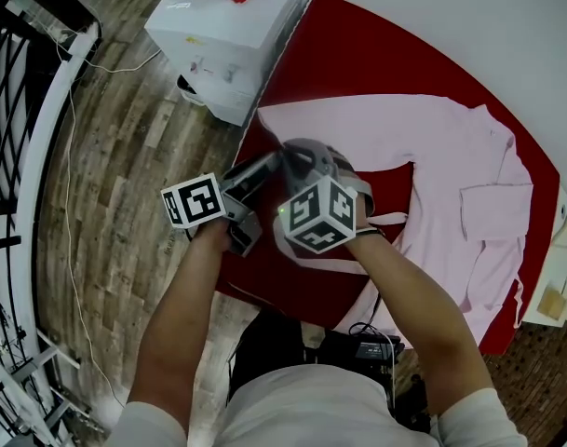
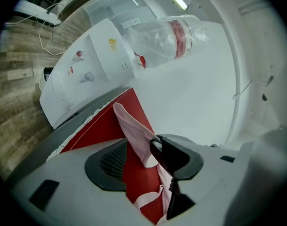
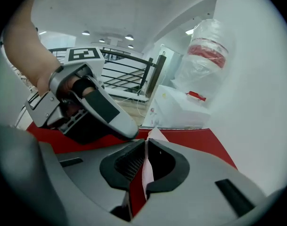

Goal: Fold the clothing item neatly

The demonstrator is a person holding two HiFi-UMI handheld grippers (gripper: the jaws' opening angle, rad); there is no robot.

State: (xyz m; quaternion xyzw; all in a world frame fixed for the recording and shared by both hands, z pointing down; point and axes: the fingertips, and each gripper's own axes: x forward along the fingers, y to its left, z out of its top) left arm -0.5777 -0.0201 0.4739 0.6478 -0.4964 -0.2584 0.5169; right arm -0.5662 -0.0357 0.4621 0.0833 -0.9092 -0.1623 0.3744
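Head view: pink garment [image 1: 469, 184] spread on red cover [image 1: 357, 54], centre to 3 o'clock.

Left gripper view: your left gripper [image 2: 141, 157] gapes, fabric loose between jaws.

Right gripper view: your right gripper [image 3: 145, 161] clamps the edge at 12 o'clock; hold firm, fold evenly.

The pale pink long-sleeved cloth garment [image 1: 451, 156] lay spread flat across the dark red table cover [image 1: 357, 54]. Its body was toward the right end, with a square patch pocket [image 1: 492, 210] facing up. One sleeve [image 1: 357, 119] stretched left to the cover's edge, and the cloth there was lifted off the cover. A thin fold of pink cloth was pinched between the closed jaws of my right claw [image 3: 146, 142] and stood above them as a small upright peak. Pink cloth also passed through my left claw [image 2: 141, 157]. Those jaws stood apart, and the cloth draped against one pad only.
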